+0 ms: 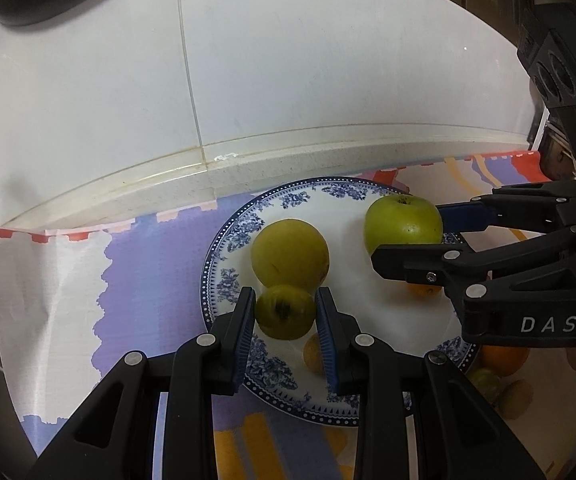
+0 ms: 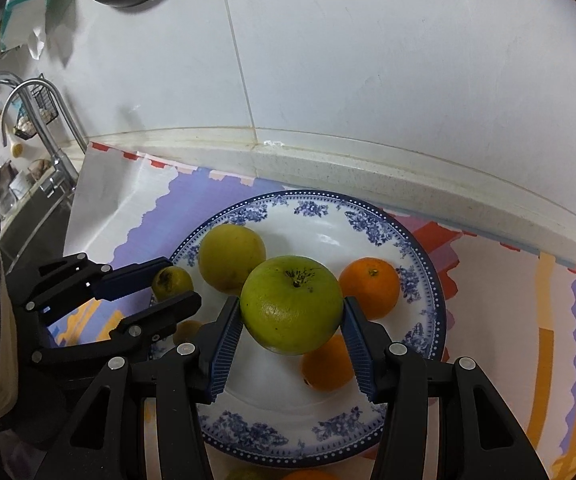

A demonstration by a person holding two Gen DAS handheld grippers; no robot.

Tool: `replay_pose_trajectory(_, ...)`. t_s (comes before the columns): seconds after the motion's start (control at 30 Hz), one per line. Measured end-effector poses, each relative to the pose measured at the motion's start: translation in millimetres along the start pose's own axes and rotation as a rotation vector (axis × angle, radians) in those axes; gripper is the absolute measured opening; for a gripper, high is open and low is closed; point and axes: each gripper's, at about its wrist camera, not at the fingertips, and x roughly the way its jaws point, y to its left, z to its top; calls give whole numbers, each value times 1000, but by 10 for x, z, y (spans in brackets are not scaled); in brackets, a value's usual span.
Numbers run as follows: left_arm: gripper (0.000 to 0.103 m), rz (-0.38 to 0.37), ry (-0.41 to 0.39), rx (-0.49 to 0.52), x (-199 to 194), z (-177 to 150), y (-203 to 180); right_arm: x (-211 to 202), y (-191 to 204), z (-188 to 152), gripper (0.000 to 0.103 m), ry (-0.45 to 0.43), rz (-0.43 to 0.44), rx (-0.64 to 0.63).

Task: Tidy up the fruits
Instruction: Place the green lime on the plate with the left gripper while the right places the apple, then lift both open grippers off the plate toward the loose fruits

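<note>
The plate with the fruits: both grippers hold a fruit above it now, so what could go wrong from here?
1. The plate already holds a yellow-green fruit and two oranges; a released fruit may roll and knock them.
2. The left gripper pinches its small green fruit only at the sides; it could slip.
3. The right gripper with the green apple works close by; the two may collide.

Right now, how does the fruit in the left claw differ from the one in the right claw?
Size: the small green fruit in the left claw is far smaller than the green apple in the right claw. Skin: the small one carries a dark blotch; the apple is cleaner and brighter, with specks round its stem. Jaw gap: narrow on the small one, wider on the apple. Shared: both are green, round, gripped between blue pads over the blue-patterned plate.
</note>
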Motion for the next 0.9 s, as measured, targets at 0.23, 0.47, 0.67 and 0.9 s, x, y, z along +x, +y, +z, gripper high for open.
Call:
replay_pose_trajectory(0.23, 41, 3, -10, -29, -104, 15, 53, 62, -11, -19, 52, 13, -20, 7)
replay_pose_trajectory(0.47, 46, 28, -46, -38, -340, 39, 44, -103, 30, -23, 58, -40, -39, -14)
replay_pose_trajectory(0.67, 61, 38, -94, -29, -621, 90, -4, -319, 74, -67, 58, -74, -32, -18)
replay_pose_trajectory(0.9, 73, 81, -148, -42, -962, 134, -57, -670, 146, -140, 61, -134, -65, -29)
